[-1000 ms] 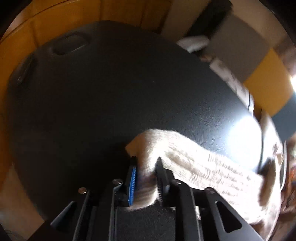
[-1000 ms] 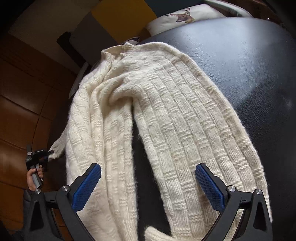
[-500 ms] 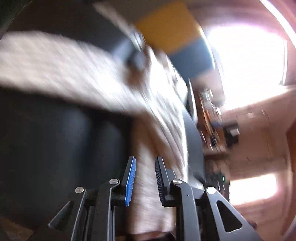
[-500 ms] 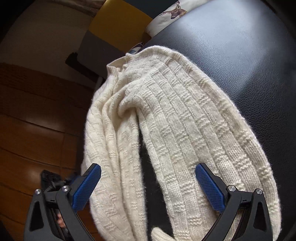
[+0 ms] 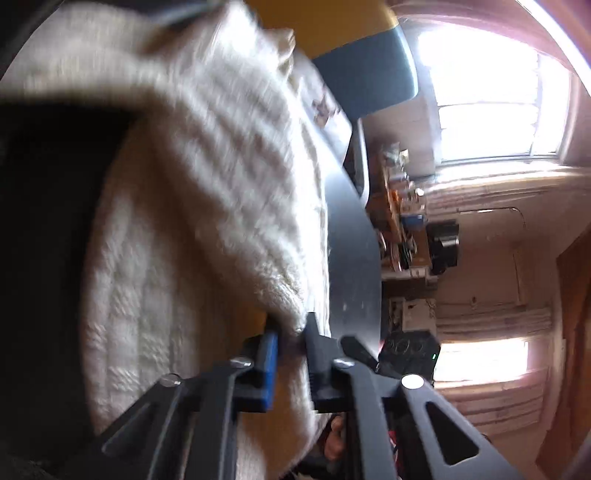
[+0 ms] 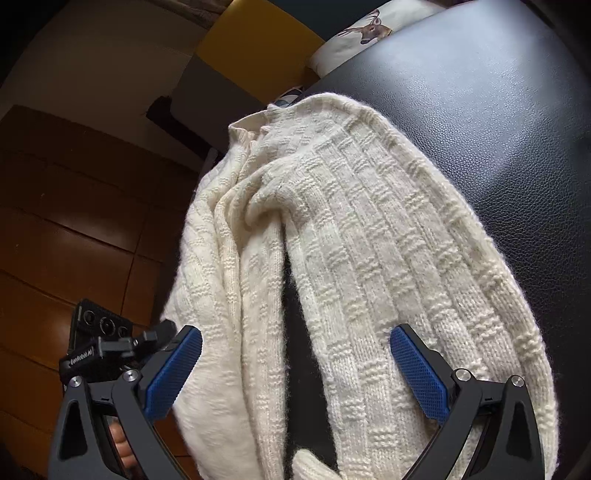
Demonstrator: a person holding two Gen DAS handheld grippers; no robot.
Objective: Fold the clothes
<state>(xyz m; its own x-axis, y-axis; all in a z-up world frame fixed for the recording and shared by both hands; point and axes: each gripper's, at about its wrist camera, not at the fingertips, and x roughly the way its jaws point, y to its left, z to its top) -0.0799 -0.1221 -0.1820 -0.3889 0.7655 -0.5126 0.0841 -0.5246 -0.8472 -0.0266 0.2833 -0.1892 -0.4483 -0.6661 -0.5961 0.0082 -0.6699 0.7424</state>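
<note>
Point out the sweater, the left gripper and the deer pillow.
sweater (image 6: pixel 369 258): right wrist view, on the textured knit panel lying on the black surface.
left gripper (image 5: pixel 291 343): left wrist view, between its fingertips, where they pinch a sweater edge.
deer pillow (image 6: pixel 365 33): right wrist view, on the deer print.

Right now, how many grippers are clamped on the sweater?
1: the left gripper pinches a sweater edge; the right gripper hangs open above it, gripping nothing.

Left wrist view: motion-blurred, window (image 5: pixel 495 85) blown out white. Right wrist view: sharp, soft daylight sheen on black surface (image 6: pixel 480 92). Fisheye vignette both.
</note>
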